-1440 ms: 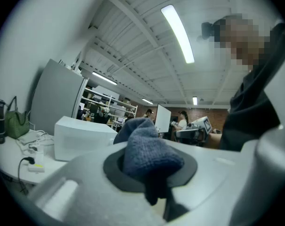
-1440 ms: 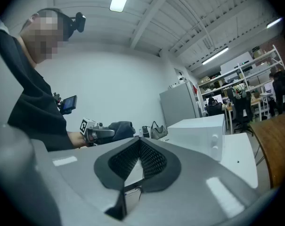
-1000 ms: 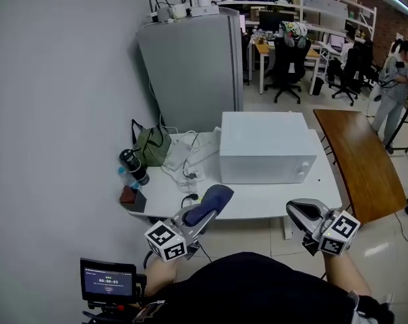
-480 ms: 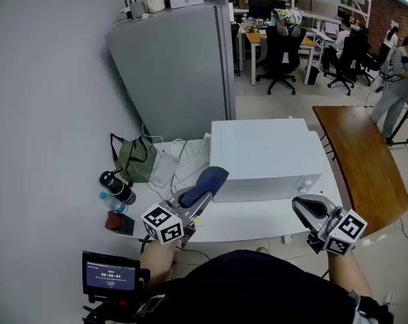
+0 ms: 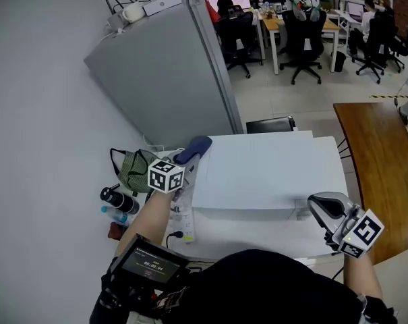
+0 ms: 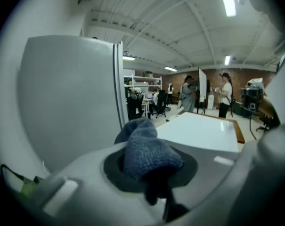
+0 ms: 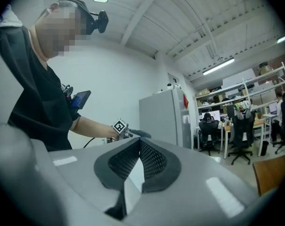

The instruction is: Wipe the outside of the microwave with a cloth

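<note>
The white microwave (image 5: 271, 174) stands on a white table, its flat top facing me. My left gripper (image 5: 187, 157) is shut on a dark blue cloth (image 5: 194, 146) and holds it at the top's back left corner. In the left gripper view the cloth (image 6: 147, 149) bulges out between the jaws, with the microwave's top (image 6: 203, 133) beyond it. My right gripper (image 5: 321, 205) hangs at the microwave's front right corner. Its mesh pads (image 7: 151, 161) meet at the tips with nothing between them.
A tall grey fridge (image 5: 163, 79) stands behind the microwave's left side. A green bag (image 5: 133, 169), a dark bottle (image 5: 116, 200) and cables lie on the table's left part. A brown wooden table (image 5: 379, 160) is at the right. Office chairs (image 5: 305, 39) stand further back.
My left gripper has carried the cloth from the table's front edge up and forward to the microwave's back left corner. The right gripper has stayed at the front right.
</note>
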`<state>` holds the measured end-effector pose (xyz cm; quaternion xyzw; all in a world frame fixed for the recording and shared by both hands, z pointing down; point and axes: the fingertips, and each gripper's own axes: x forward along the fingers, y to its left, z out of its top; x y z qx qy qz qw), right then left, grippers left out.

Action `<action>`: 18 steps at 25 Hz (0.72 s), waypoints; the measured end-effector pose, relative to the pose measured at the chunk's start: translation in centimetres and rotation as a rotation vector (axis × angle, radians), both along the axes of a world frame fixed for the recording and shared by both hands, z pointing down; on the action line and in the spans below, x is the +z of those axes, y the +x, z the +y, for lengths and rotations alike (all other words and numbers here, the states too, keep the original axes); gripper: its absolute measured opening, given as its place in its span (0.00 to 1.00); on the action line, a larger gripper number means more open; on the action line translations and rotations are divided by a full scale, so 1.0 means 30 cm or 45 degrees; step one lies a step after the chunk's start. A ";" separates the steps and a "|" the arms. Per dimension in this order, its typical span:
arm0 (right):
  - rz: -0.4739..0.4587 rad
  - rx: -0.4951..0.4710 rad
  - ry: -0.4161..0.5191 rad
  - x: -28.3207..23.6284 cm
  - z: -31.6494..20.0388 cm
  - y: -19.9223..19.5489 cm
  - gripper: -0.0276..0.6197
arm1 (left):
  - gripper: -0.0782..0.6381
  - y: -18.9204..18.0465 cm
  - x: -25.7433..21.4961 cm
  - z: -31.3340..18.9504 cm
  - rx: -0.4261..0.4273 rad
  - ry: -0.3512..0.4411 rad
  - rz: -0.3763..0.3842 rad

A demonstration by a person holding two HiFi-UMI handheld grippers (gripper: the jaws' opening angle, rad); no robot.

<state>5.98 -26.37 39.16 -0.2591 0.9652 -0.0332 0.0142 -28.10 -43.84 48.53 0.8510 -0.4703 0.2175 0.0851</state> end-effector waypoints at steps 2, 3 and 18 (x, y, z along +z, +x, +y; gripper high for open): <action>0.007 0.056 -0.039 0.030 -0.026 0.036 0.05 | 0.19 -0.009 0.071 -0.104 0.020 -0.067 -0.097; 0.021 0.089 -0.061 0.045 -0.032 0.049 0.05 | 0.19 -0.009 0.113 -0.145 0.039 -0.106 -0.144; 0.080 0.454 -0.109 0.108 0.059 0.317 0.05 | 0.18 0.663 0.242 -0.309 0.714 -0.243 -0.405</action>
